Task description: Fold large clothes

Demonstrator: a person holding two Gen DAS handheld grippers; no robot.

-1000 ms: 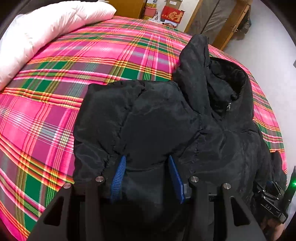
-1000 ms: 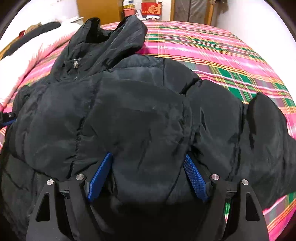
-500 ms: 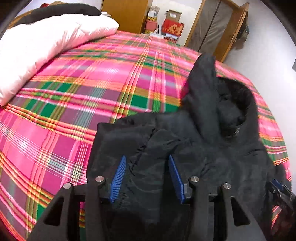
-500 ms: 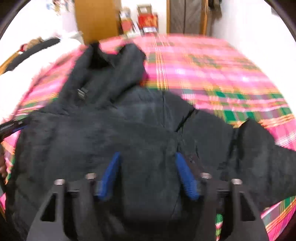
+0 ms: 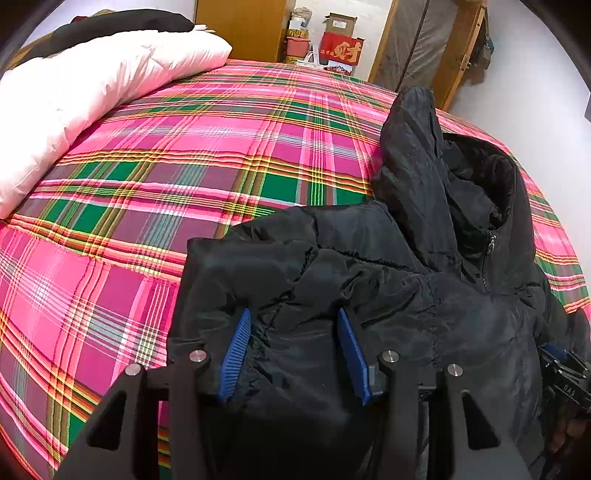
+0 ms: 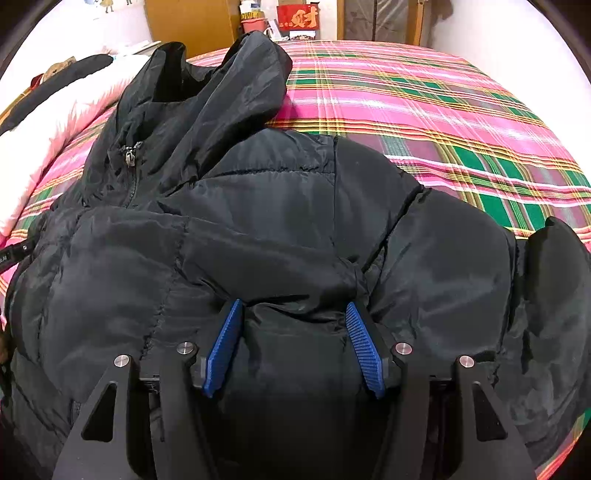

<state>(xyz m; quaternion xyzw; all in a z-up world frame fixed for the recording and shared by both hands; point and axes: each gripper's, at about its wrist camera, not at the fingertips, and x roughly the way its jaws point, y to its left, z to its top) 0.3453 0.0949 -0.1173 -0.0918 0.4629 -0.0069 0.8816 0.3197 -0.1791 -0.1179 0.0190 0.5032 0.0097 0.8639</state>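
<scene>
Jacket (image 6: 280, 229) on bed (image 5: 184, 155), sleeves folded in, hood up; body fold left. Left gripper (image 5: 293, 350) and right gripper (image 6: 295, 345) each pinch jacket fabric; right's jaws just closed.

Plaid-covered bed (image 5: 207, 155), white duvet (image 5: 85, 88), wooden wardrobe (image 5: 240, 29), white walls (image 5: 535, 96).

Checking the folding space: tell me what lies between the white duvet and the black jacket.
Left wrist view: only bare plaid bedspread between white duvet and black jacket.
</scene>
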